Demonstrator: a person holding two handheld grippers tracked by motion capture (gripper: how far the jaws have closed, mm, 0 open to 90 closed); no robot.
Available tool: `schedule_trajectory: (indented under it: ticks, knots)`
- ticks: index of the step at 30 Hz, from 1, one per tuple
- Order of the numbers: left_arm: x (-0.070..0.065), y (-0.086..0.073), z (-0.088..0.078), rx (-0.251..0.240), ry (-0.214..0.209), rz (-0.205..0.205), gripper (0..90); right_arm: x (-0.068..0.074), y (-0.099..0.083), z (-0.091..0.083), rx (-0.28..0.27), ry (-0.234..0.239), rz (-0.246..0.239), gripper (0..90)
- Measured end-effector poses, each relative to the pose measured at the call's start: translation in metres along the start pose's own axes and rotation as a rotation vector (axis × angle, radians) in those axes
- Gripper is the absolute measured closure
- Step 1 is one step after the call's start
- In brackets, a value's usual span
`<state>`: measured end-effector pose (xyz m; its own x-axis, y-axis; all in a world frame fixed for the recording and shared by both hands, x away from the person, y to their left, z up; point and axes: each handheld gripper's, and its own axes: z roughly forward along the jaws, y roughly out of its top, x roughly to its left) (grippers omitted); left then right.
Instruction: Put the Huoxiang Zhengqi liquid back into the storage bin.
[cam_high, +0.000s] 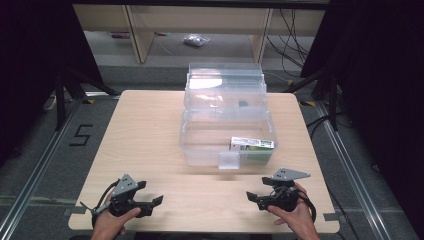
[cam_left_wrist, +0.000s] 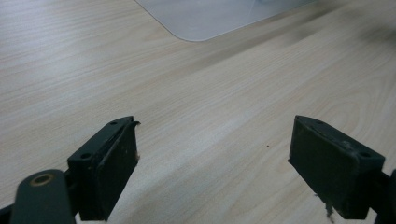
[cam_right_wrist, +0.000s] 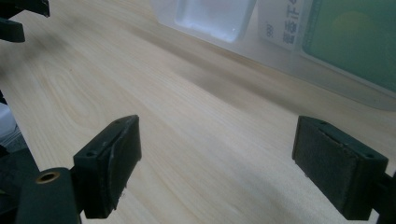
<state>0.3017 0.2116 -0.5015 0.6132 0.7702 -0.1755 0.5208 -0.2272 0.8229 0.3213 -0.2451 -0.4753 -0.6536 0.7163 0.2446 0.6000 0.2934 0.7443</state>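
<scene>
From above, I had the left gripper (cam_high: 150, 202) and right gripper (cam_high: 253, 197) low on the bench (cam_high: 150, 130), facing inward, well short of the clear box (cam_high: 227, 125). My left gripper view had jaws wide apart, gripping nothing. My right gripper view matched, the box's latch (cam_right_wrist: 210, 18) ahead

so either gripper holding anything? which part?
Nothing held. Left gripper and right gripper are both open over bare table, short of the clear box.
</scene>
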Motion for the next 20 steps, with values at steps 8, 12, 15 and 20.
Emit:
schedule_trajectory:
  ticks: [8, 12, 15, 20]
  knots:
    - [-0.0002, -0.0002, 0.0001, 0.011, 0.001, 0.005, 14.8, -0.0012, -0.0092, -0.0037, -0.004, -0.012, 0.006, 16.5]
    - [-0.0002, -0.0002, 0.0000, 0.013, 0.004, 0.005, 14.8, -0.0033, -0.0109, -0.0042, -0.011, -0.037, 0.007, 16.5]
    - [-0.0003, -0.0003, 0.0001, 0.015, 0.006, 0.006, 14.8, -0.0030, -0.0106, -0.0055, -0.009, -0.024, 0.021, 16.5]
    - [-0.0009, -0.0003, 0.0008, 0.009, 0.005, -0.002, 14.8, -0.0039, -0.0109, -0.0065, -0.021, -0.033, 0.028, 16.5]
